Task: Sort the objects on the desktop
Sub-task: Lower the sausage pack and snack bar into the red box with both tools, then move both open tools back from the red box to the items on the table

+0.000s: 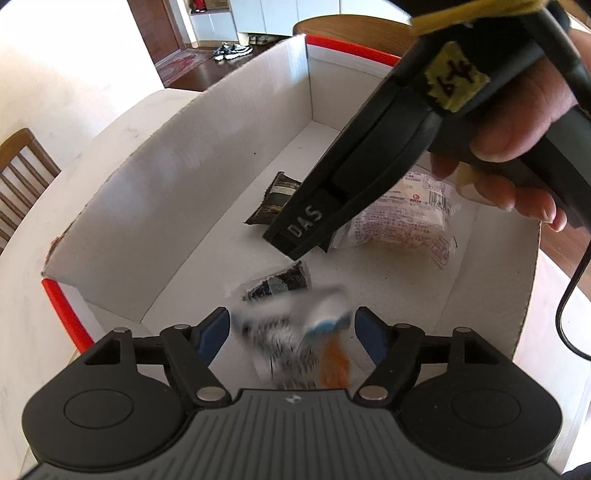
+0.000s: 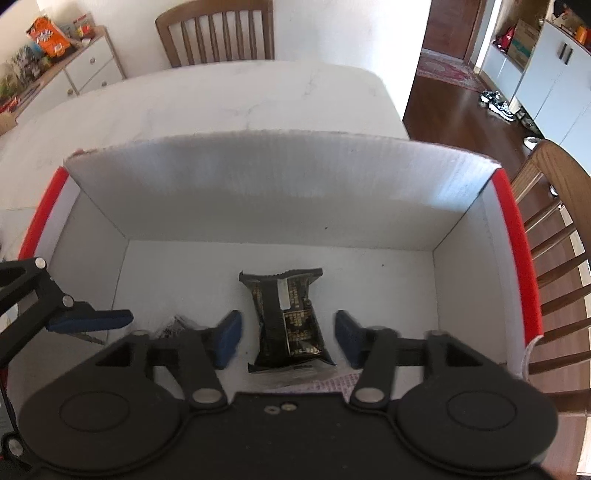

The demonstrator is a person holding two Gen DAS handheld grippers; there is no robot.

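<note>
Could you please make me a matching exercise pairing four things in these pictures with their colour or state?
Things:
1. snack packet lying on the box floor
2. rim strips of the white cardboard box
3. pads on the gripper fingers
4. packet between the left gripper's fingers

Colour or state:
A. blue
B. blurred, white with orange
C. black with gold print
D. red

Pairs: 1-C, 2-D, 3-A, 4-B

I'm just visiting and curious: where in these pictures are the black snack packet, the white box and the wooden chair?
black snack packet [image 2: 286, 317]: right wrist view, middle of its wrapper.
white box [image 2: 280, 184]: right wrist view, inside of its far wall.
wooden chair [image 2: 216, 31]: right wrist view, slats of its back.
</note>
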